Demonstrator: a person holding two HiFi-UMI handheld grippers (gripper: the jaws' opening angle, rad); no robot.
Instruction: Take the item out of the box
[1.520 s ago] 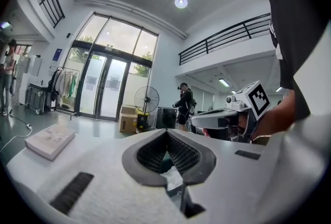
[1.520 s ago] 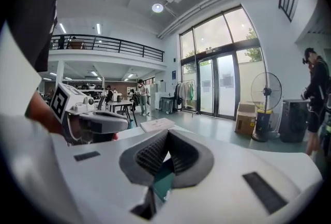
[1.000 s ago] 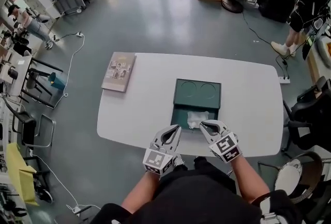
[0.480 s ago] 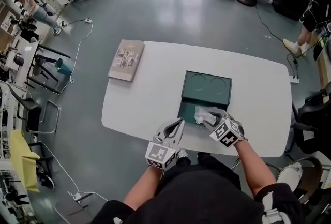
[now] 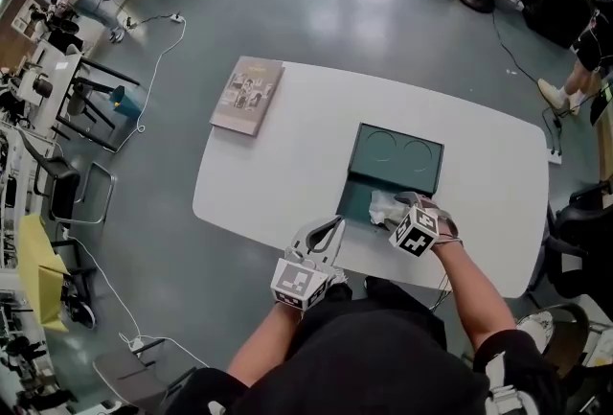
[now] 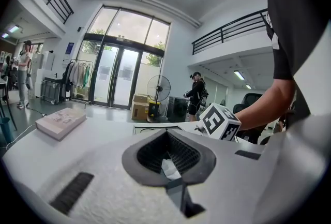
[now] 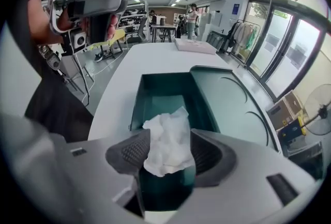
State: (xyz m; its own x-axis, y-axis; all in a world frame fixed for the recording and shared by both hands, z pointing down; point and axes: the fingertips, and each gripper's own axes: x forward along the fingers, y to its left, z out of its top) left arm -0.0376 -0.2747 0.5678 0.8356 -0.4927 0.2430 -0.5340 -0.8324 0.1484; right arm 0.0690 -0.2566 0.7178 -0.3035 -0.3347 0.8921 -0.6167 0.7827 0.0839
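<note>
A dark green box point(image 5: 356, 203) lies open on the white table point(image 5: 287, 164), its lid point(image 5: 400, 152) folded back. A crumpled white paper wad point(image 5: 383, 208) lies in the tray point(image 7: 159, 98). My right gripper point(image 5: 404, 202) reaches down into the tray. Its jaws are opening and stand wide on either side of the paper wad point(image 7: 168, 140), which fills the gap between the pads point(image 7: 129, 153). My left gripper point(image 5: 330, 225) hovers at the table's near edge, left of the box, shut and empty.
A book point(image 5: 248, 94) lies at the table's far left corner and shows again as the book point(image 6: 61, 120) in the left gripper view. Chairs, cables, cardboard boxes and a fan stand on the floor around the table. People stand far off.
My right gripper has moved forward from the near edge into the box, and its jaws have gone from shut to wide around the paper wad. My left gripper has hardly moved.
</note>
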